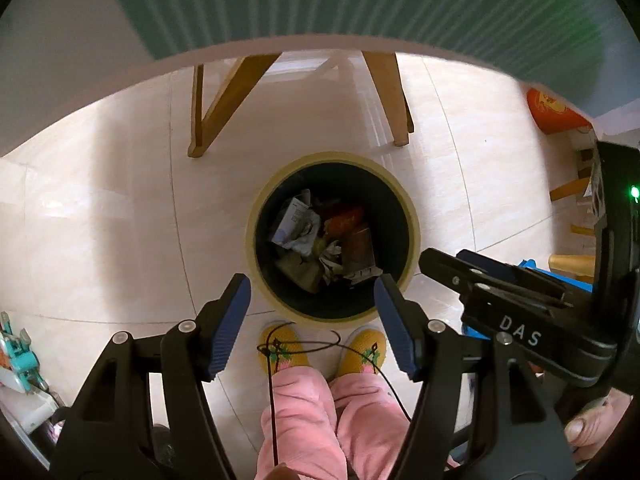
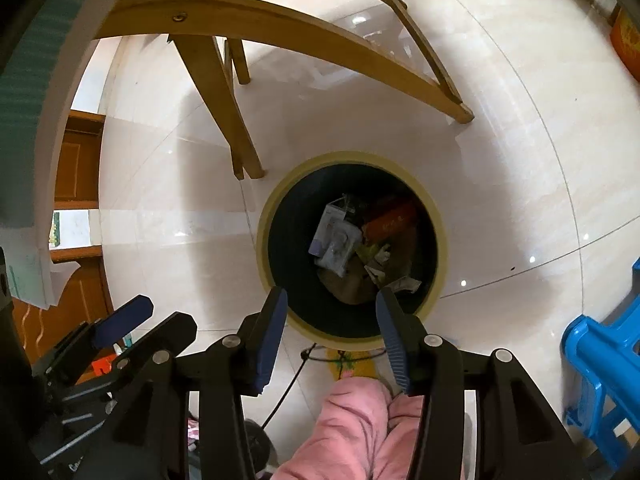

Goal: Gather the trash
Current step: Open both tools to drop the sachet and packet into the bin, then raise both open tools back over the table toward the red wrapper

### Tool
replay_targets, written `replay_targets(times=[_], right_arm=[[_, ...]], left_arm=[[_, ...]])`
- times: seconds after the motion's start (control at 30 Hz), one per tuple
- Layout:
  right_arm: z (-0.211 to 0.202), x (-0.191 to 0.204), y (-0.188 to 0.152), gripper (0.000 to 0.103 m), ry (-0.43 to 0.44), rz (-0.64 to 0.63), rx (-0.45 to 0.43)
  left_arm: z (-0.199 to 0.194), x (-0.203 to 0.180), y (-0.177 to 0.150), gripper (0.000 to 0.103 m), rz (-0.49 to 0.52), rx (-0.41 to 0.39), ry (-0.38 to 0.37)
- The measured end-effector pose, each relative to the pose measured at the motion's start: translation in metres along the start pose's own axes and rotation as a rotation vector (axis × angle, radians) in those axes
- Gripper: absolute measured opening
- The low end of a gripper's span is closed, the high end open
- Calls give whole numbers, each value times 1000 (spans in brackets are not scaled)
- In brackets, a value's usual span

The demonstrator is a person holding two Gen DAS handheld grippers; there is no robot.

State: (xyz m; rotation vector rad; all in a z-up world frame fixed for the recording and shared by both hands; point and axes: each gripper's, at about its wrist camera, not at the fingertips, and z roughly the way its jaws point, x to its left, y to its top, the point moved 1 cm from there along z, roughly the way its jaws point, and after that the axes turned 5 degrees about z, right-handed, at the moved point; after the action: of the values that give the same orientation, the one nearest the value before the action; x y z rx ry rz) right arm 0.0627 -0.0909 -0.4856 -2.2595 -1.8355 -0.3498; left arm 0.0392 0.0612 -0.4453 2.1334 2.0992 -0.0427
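Both tools, left tool [image 1: 312,292] and right tool [image 2: 332,306], point down over the bin [image 1: 256,216]; empty.

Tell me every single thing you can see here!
round dark bin with yellow rim: one, on the floor, middle
crumpled wrappers and paper trash: several, white, red, brown, inside the bin
wooden table legs: tan, behind the bin
blue plastic stool: one, right edge
pale tiled floor: underneath everything
yellow slippers: two, beside the bin
pink trousers: bottom middle
left hand-held gripper: black, blue pads, open, empty
right hand-held gripper: same, open, empty
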Motion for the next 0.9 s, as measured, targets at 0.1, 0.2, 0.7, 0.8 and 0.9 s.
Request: replay_targets(times=[0.1,0.2,0.7,0.8,0.9], right_arm=[[-10,4,-5,47,-10,-17,-20],[-19,7,-10,47,-18,-27,-31],[-171,53,-52,47,3,-56,-93],[-218,69,-61,47,13,-71,-124],[-270,87,-69,47,28,-87,-173]], left_arm=[[-10,3,-2,62,-13,0,0],[-23,3,-3,62,-16,-8,9],[-190,-7,-14,62,12,-100,31],[-243,-12,-10,62,30,-151,24],[-293,-16,-7,62,53,-215,15]])
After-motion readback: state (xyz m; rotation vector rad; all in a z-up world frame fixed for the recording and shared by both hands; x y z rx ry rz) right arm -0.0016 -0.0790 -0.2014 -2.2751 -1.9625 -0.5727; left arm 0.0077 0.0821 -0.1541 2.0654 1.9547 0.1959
